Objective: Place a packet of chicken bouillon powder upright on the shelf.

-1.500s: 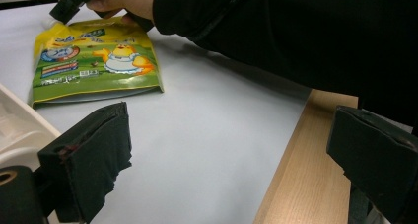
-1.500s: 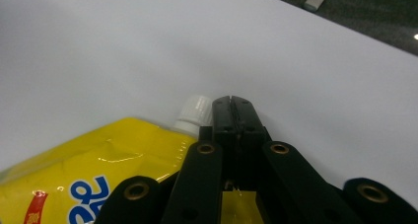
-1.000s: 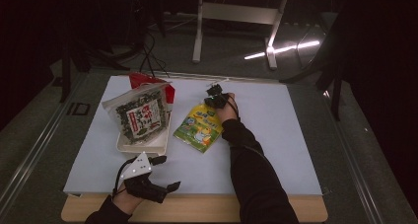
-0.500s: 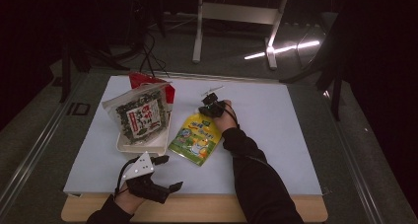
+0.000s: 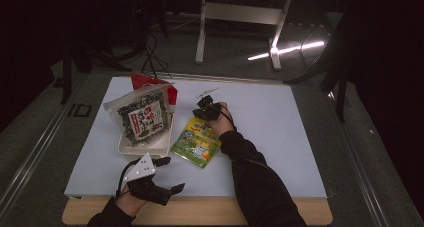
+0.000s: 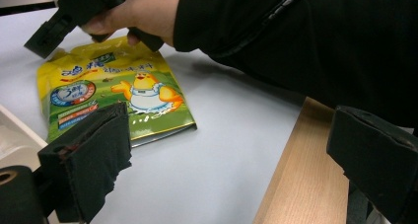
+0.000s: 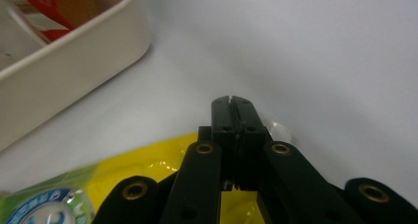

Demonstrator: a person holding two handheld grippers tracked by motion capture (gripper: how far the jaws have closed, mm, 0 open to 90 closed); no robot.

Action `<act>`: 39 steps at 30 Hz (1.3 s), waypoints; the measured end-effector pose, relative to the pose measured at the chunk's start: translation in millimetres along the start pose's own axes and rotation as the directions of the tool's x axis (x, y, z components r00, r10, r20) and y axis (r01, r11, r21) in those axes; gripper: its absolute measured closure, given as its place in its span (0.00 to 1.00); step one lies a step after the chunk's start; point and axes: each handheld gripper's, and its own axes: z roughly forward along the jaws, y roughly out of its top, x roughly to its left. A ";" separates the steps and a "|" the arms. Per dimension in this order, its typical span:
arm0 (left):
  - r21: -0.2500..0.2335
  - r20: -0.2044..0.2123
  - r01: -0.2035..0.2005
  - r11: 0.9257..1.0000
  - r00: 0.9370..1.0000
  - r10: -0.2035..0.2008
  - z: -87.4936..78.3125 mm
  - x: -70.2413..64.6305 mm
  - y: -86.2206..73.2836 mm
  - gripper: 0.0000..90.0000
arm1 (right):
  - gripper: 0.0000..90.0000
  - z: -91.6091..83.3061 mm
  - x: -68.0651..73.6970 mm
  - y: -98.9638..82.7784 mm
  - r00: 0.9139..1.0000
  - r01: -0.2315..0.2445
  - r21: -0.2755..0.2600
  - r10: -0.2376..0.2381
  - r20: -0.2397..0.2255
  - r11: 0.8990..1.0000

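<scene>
1. Biggest first: the white sheet-covered wooden table (image 5: 280, 137) carries everything, and my two claws work its near half.

2. At ten o'clock from table centre sits the cream rectangular plastic tray (image 5: 150, 148). Leaning in it is a clear bag of dark seaweed with a red-and-white label (image 5: 141, 118), and a red packet (image 5: 150, 82) sticks up behind it at the tray's twelve o'clock end. What lies under them I can't make out.

3. Just beside the tray at its three o'clock lies the flat yellow-green snack pouch with a cartoon chick (image 5: 196, 143), flat on the sheet. That's the piece I'm working.

4. My right claw (image 5: 206, 108) is at the pouch's twelve o'clock edge, jaws pressed together; in the right gripper view (image 7: 231, 101) the yellow film runs up under them, so I judge I've pinched its top edge, though the bite itself is hidden.

5. My left claw (image 5: 157, 179) hovers at the table's six o'clock edge, jaws spread wide, holding nothing.

6. The risks, as I read them: a thin bite on slick film could slip if I drag or lift fast; the pouch could snag on the tray wall going in; and swinging it high could knock the leaning seaweed bag over.
</scene>
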 end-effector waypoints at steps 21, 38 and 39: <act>0.009 -0.001 0.002 1.000 1.000 -0.002 0.0 1.0 -1.1 0.05 | 1.00 9.0 16.5 -5.2 0.996 0.041 0.042 -0.037 -0.084 0.998; 0.006 -0.003 0.000 1.000 1.000 0.000 0.6 1.5 -0.1 0.05 | 1.00 -2.0 83.7 -17.2 0.956 0.176 0.057 -0.157 -0.247 0.983; 0.006 -0.004 -0.001 1.000 1.000 0.001 0.9 1.6 -0.1 0.05 | 1.00 -3.3 84.9 -16.9 0.956 0.179 0.062 -0.159 -0.246 0.982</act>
